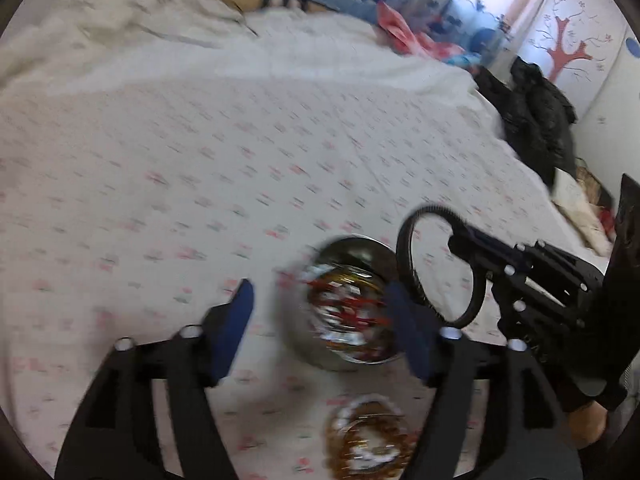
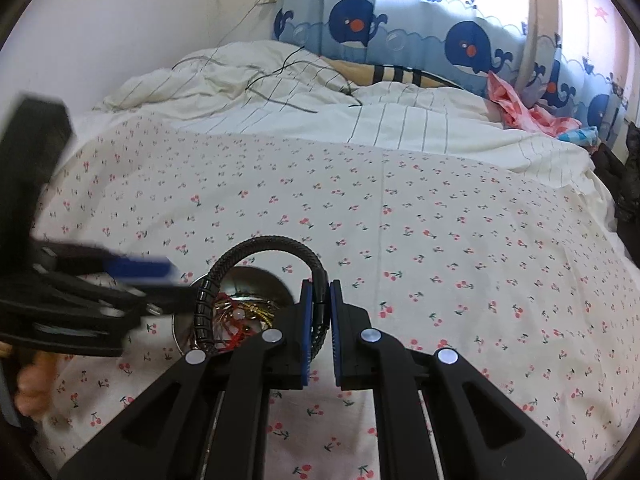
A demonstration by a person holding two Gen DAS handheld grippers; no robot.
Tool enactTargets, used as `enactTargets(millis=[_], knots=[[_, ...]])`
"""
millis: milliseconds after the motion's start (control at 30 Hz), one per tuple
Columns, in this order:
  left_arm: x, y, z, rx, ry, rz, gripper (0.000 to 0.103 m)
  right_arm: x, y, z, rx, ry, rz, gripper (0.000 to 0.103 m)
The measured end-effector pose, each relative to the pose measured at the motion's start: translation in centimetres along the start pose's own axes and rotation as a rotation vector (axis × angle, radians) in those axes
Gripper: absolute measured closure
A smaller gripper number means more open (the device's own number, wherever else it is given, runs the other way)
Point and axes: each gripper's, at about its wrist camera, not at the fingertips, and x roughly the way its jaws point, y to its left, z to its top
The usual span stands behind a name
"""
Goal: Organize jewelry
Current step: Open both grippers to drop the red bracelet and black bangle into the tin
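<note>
The black coiled bangle [image 2: 264, 248] stands as an upright loop, pinched at its lower right side between the blue pads of my right jaws [image 2: 320, 312], which are closed tight on it. In my left view the same bangle [image 1: 404, 256] hangs just right of the steel bowl [image 1: 352, 248], its lower arc overlapping the bowl's rim in the picture; whether it touches the rim I cannot tell.

The steel bowl [image 2: 256, 280] sits on the bed and holds a tangle of jewelry [image 2: 240, 316]: gold strands, red threads and pale beads. From the right view the bangle's left side crosses in front of that tangle.

My left jaws [image 1: 320, 320] stand wide open with nothing between the pads, one blue finger on either side of the bowl, hovering over it. This view is blurred, so finer detail of the contents is lost. Nearer to me than the bowl, a pile of gold bangles [image 1: 368, 444] lies on the sheet, apart from the bowl.

All of it rests on a white bedsheet [image 2: 440, 240] printed with small red cherries. Farther off lies a striped white duvet [image 2: 400, 124], and behind it hangs a curtain with blue whales [image 2: 360, 20]. A dark heap of clothing [image 1: 536, 120] sits at the bed's far right edge.
</note>
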Motion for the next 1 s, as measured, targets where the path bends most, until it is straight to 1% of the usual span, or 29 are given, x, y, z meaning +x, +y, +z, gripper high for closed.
enactTargets(millis=[67,133,233,400,433,467,500,633,700,767,833,1000], knots=[[-0.9,0.8,0.0,-0.014,-0.013,-0.001,0.035,0.4,0.6,-0.2,-0.009,0.008,0.004,0.094],[-1.6,1.6,0.2,-0.048,-0.037,0.018,0.034,0.9,1.3,-0.2,-0.024,0.018,0.005,0.094],[-2.4,2.5,0.5,-0.108,-0.081,0.039,0.029,1.6,2.2,-0.4,-0.044,0.028,0.011,0.094],[-2.9,2.7,0.7,-0.093,-0.118,0.12,0.023,3.2,3.4,-0.8,-0.069,0.062,0.02,0.093],[-2.8,2.6,0.6,-0.085,-0.125,0.143,0.022,3.5,3.5,-1.0,-0.071,0.081,0.025,0.091],[-3.0,2.5,0.5,-0.081,-0.132,0.164,0.02,3.6,3.4,-1.0,-0.066,0.086,0.026,0.076],[-3.0,2.3,0.4,-0.076,-0.14,0.184,0.019,3.3,3.2,-1.0,-0.056,0.068,0.017,0.064],[-2.8,1.2,0.1,-0.039,-0.161,0.255,0.016,1.1,2.2,-0.5,-0.025,0.006,-0.005,0.062],[-2.9,0.7,-0.3,-0.015,-0.178,0.299,0.015,0.0,1.6,-0.4,-0.008,-0.013,-0.009,0.053],[-3.2,0.2,-0.8,-0.004,-0.19,0.326,0.014,-0.6,1.3,-0.5,-0.004,-0.015,-0.013,0.05],[-3.4,-0.3,-1.2,0.007,-0.203,0.33,0.013,-0.9,1.1,-0.8,-0.004,-0.006,-0.005,0.047],[-4.2,-1.9,-2.6,0.079,-0.223,0.376,0.012,-1.8,1.3,-1.6,-0.006,0.017,0.02,0.042]])
